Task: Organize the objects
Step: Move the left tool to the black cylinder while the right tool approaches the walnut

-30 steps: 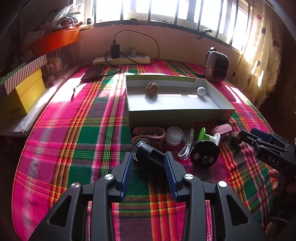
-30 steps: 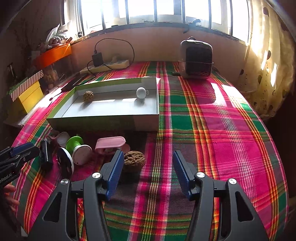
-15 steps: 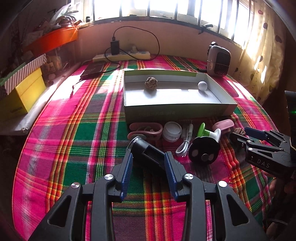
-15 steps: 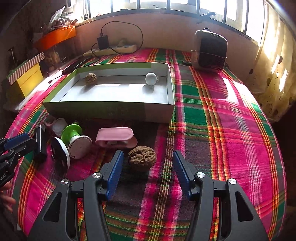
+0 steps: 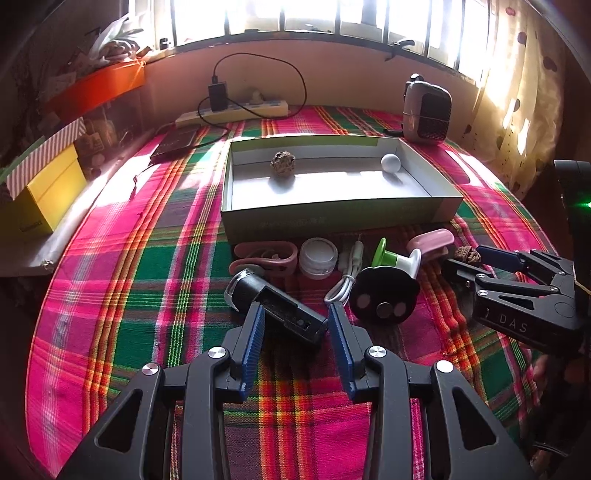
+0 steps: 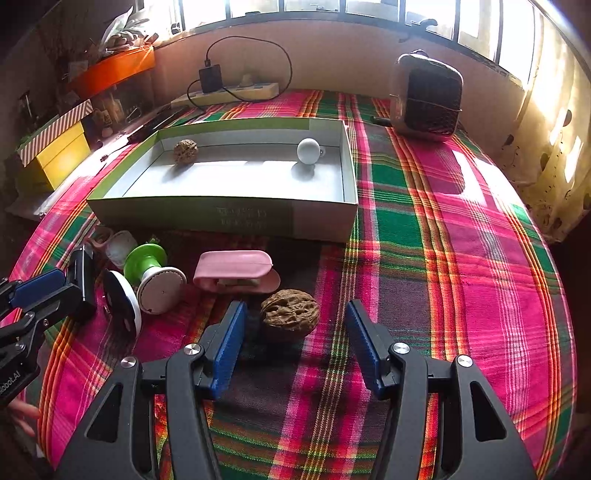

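You get strong backlight from the window (image 5: 295,16), blown out white. Sun patches glare on the surface (image 6: 461,229) far edge. Near corners dim; fisheye bends edges.

Left gripper (image 5: 295,328) points forward and down, black arms low in its own view, blue ribbed pads (image 5: 253,345) set apart, jaws opening, neither pad pressing on anything. Right gripper (image 6: 293,332) also angled down, blue pads (image 6: 229,345) wide apart, jaws opening, nothing gripped. From the left wrist view the right gripper (image 5: 469,264) comes in from the right edge, tips pointing left. From the right wrist view the left gripper (image 6: 55,284) enters at the left edge, with a bit of the person's fingers (image 6: 24,415) below it.
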Demonstrator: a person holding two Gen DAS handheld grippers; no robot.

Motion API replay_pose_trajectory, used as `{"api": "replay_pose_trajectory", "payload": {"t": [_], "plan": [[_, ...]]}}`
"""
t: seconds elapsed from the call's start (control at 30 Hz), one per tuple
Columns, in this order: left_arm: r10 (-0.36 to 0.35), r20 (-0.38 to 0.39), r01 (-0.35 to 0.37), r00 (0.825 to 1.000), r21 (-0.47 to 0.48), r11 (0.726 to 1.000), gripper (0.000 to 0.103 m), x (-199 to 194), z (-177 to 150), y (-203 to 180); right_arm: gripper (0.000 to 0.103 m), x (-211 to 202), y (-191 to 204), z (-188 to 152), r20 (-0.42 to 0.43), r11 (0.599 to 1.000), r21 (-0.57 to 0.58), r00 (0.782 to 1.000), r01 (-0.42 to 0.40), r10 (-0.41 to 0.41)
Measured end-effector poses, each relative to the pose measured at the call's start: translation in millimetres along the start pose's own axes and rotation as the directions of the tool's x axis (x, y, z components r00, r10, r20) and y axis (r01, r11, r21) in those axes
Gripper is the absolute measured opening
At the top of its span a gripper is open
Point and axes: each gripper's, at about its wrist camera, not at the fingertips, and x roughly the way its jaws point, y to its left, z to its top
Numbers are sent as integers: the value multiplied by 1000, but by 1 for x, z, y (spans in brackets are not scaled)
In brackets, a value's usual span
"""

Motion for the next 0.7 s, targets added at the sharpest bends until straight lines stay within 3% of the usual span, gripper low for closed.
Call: {"api": "replay_pose_trajectory", "payload": {"t": [0.33, 0.7], "plan": [[33, -12, -33, 999, 8, 999, 36, -1, -2, -3, 63, 1, 2, 0, -3, 1000, -9, 1000, -14, 14], [85, -22, -85, 996, -21, 996, 37, -12, -14, 21, 63, 1, 2, 1, -2, 1000, -6, 1000, -17, 17]]}}
